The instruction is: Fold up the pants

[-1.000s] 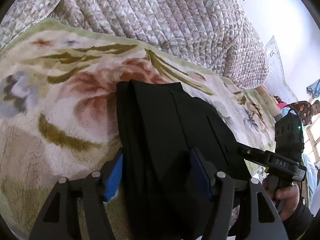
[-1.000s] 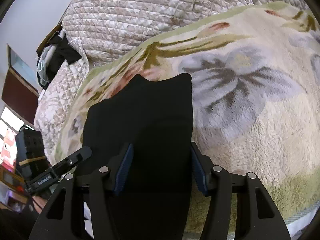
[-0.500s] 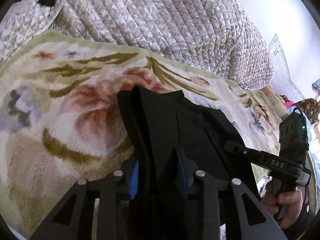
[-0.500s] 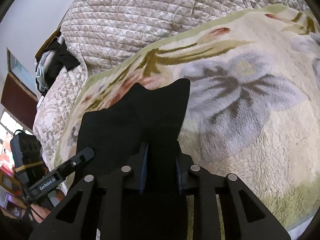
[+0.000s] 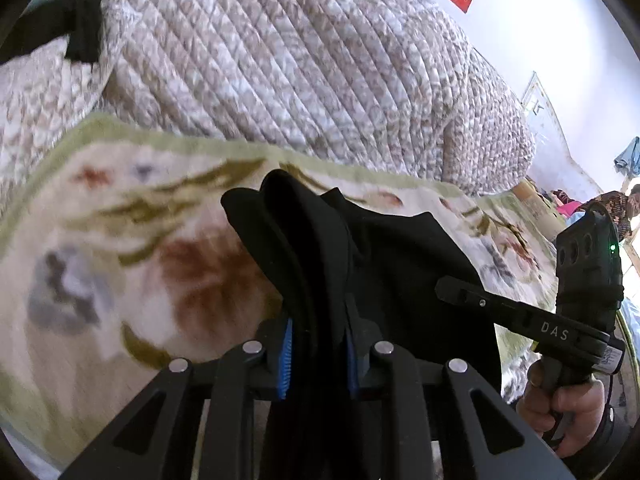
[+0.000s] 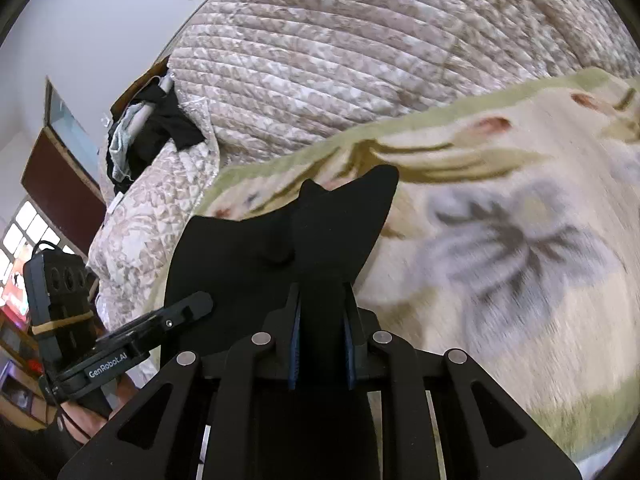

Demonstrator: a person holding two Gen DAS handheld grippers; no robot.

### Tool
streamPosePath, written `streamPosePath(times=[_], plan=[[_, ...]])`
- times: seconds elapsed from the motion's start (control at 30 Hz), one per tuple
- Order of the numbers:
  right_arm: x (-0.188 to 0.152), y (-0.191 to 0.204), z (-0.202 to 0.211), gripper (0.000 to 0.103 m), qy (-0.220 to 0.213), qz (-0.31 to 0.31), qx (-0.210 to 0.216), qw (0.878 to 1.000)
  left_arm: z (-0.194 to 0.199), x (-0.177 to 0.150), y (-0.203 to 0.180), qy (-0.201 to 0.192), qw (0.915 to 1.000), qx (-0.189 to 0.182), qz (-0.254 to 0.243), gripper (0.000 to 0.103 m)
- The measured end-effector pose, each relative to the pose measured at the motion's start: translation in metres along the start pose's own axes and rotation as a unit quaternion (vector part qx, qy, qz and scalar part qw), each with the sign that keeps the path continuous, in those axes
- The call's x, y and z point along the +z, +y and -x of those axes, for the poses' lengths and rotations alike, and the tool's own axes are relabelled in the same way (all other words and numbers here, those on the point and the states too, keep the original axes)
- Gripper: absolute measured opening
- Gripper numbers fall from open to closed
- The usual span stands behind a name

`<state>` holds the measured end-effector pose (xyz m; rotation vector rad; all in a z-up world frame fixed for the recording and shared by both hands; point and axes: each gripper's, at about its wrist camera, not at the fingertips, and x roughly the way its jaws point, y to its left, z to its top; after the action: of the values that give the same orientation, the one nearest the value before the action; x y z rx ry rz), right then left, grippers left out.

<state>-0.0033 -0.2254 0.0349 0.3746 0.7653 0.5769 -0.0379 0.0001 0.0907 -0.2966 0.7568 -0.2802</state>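
My left gripper [image 5: 316, 354] is closing, blue pads pinching a bunched edge of the black pants [image 5: 360, 248]. My right gripper [image 6: 322, 344] is closing on the same cloth too. The pants drape away from both onto the floral blanket [image 5: 120, 264], with the quilted bedspread [image 5: 300, 64] at the far side.

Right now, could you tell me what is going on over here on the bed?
A person is folding black pants on a floral blanket, with a handheld gripper in each hand. The left gripper and the right gripper are each closing on the near edge of the pants, with the cloth bunched between the blue pads. The near end is raised off the blanket, while the far end lies on it. A quilt is heaped behind.
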Motion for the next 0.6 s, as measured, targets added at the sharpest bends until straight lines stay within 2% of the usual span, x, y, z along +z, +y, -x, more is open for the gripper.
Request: streamPosePath(times=[0.13,0.43,0.6], plan=[[0.023,0.013,-0.020,0.016,0.004,0.008,0.010,1.000,-0.010,0.030,0.019,0.006,0.9998,0.014,-0.009,0.023],[0.097,0.031,-0.103,0.016,0.029,0.031,0.019,0.999,-0.055,0.100,0.070,-0.001,0.9984,0.051,-0.024,0.023],[0.122,0.022,-0.149,0.017,0.035,0.034,0.021,0.999,-0.093,0.122,0.106,0.002,0.9980,0.063,-0.008,0.023]])
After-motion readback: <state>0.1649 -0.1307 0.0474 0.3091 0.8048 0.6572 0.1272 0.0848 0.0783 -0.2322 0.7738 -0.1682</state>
